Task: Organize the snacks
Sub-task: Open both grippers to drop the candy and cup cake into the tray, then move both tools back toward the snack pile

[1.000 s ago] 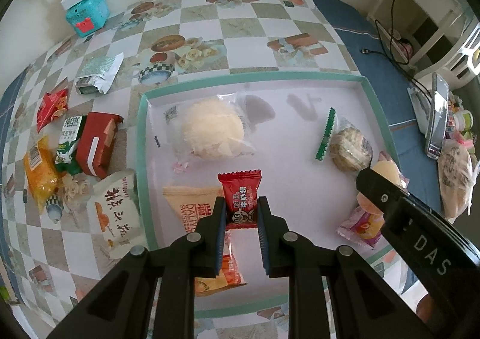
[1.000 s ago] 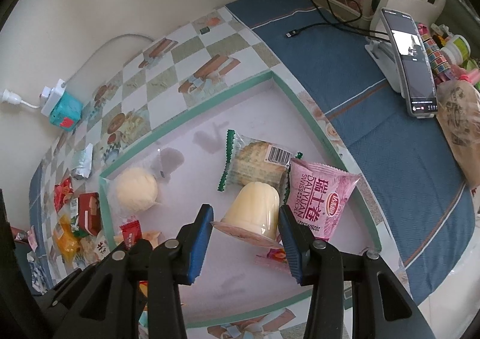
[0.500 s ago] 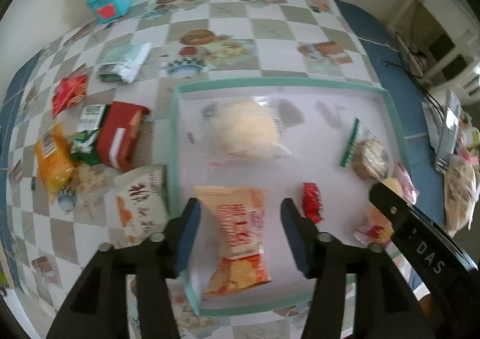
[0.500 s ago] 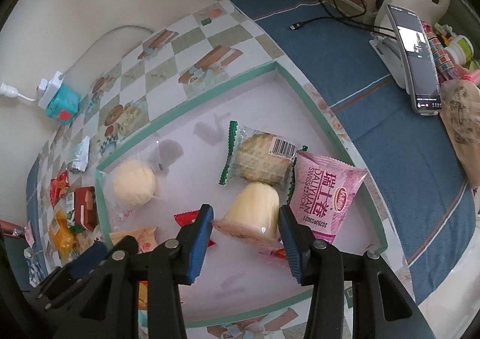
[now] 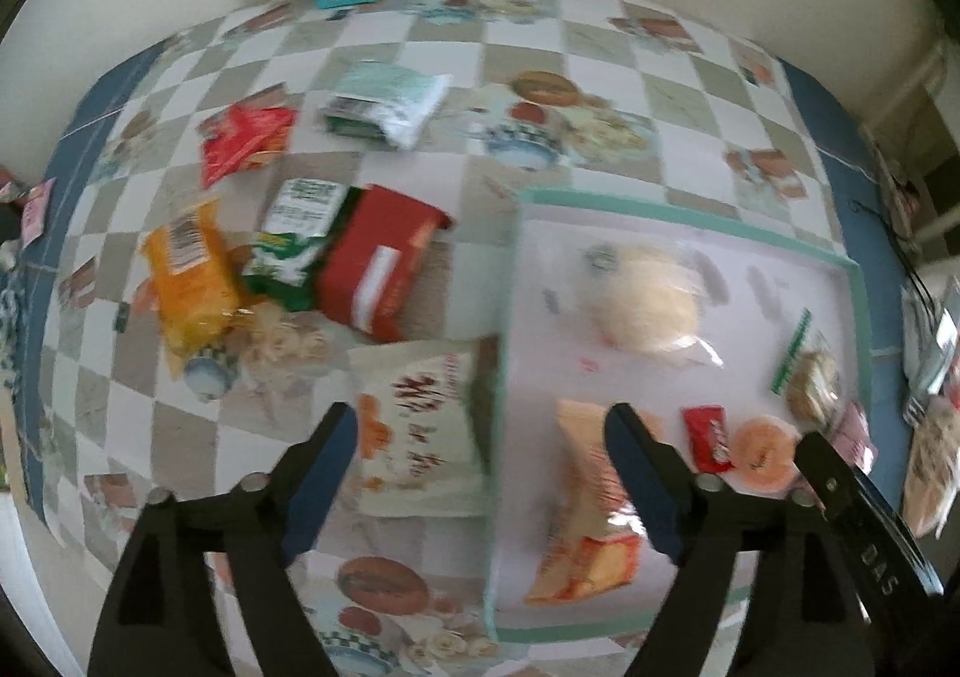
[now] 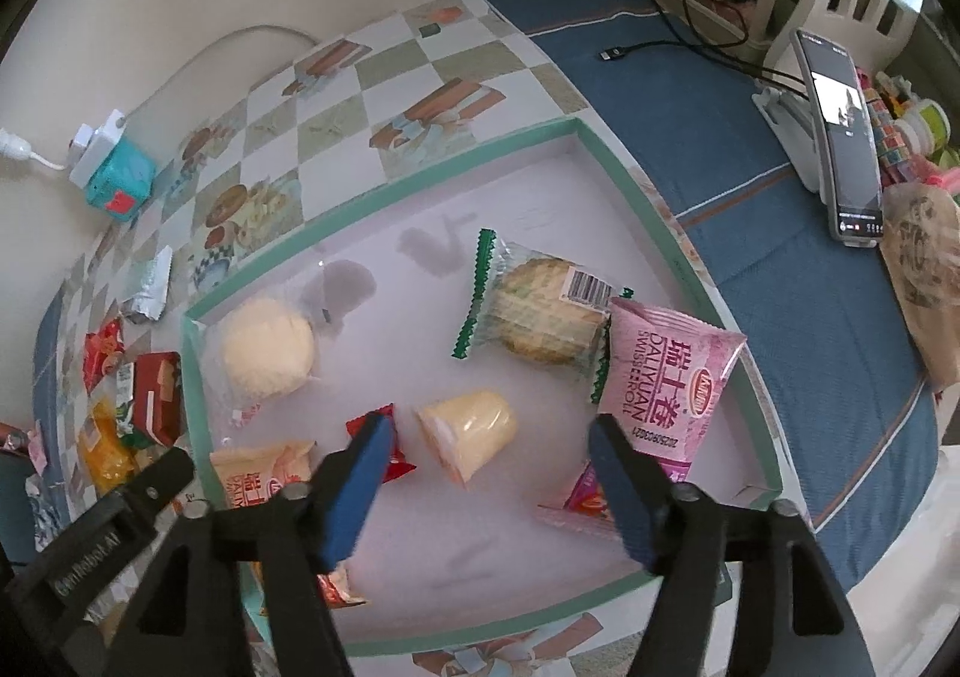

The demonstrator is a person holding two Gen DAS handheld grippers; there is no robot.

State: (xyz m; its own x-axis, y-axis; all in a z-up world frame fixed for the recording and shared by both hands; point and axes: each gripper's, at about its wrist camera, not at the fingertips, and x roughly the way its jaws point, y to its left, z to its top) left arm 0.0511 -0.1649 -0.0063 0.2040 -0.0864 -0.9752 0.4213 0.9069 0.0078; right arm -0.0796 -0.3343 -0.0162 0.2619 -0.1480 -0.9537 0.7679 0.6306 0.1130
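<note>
since a second ago the left gripper (image 5: 480, 431) has let go of the small red packet (image 5: 708, 437) and slid over to the tray's left edge; the packet now lies flat on the tray floor. the right gripper (image 6: 486, 440) has released the pale jelly cup (image 6: 471, 431), which now lies on its side in the tray.

the left gripper's jaws are opening, already wide, with nothing pinched; in the left wrist view they straddle the tray wall (image 5: 501, 377), a white snack bag (image 5: 420, 437) outside it showing between them. its right finger overlaps the orange swiss roll pack (image 5: 591, 509) at about 4 o'clock from the bag.

the right gripper's jaws are opening too, roughly half spread. the jelly cup sits between the fingertips in the right wrist view, but neither pad touches it. the red packet is at 9 o'clock from the cup, partly behind the left finger. a pink swiss roll pack (image 6: 666, 371) lies at 2 o'clock from the cup, and a green-edged cracker pack (image 6: 540, 311) at 1 o'clock. a round pale bun in clear wrap (image 6: 267, 347) rests at 10 o'clock near the tray's far left corner.

outside the tray at 9 o'clock, on the checked cloth (image 5: 420, 29), more snacks wait: a red box (image 5: 378, 263), a green-and-white pack (image 5: 294, 239), a yellow bag (image 5: 186, 269), a red sachet (image 5: 240, 137) and a silver-green pouch (image 5: 384, 101).
</note>
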